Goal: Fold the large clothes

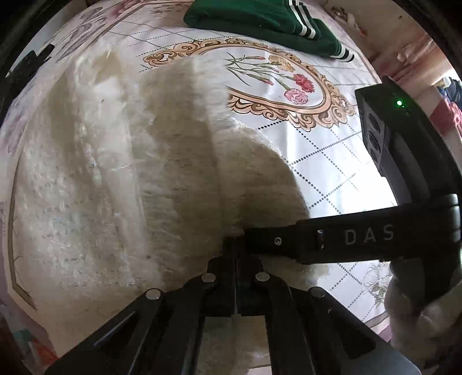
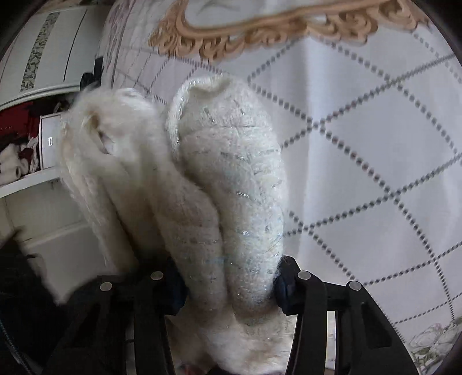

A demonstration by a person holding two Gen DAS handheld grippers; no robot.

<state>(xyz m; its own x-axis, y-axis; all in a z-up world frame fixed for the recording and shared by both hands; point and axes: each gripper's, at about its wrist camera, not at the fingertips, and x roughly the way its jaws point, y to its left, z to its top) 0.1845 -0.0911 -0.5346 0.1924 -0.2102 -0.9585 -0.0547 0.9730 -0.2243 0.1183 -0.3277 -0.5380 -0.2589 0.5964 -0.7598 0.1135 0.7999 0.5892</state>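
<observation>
A large fluffy cream-white sweater [image 1: 121, 173] lies spread over the floral bedspread [image 1: 332, 173] and fills the left and middle of the left wrist view. My left gripper [image 1: 234, 245] is shut on its near edge. My right gripper [image 1: 248, 235] comes in from the right beside it, its black body marked DAS. In the right wrist view my right gripper [image 2: 228, 284] is shut on a thick bunched fold of the same sweater [image 2: 231, 178], which hangs lifted above the bedspread [image 2: 361, 158].
A folded dark green garment with white stripes [image 1: 265, 20] lies at the far end of the bed. A white wardrobe with shelves of clothes [image 2: 31, 121] stands beyond the bed's left edge. A pink wall and hanging clothes [image 1: 444, 112] are at the right.
</observation>
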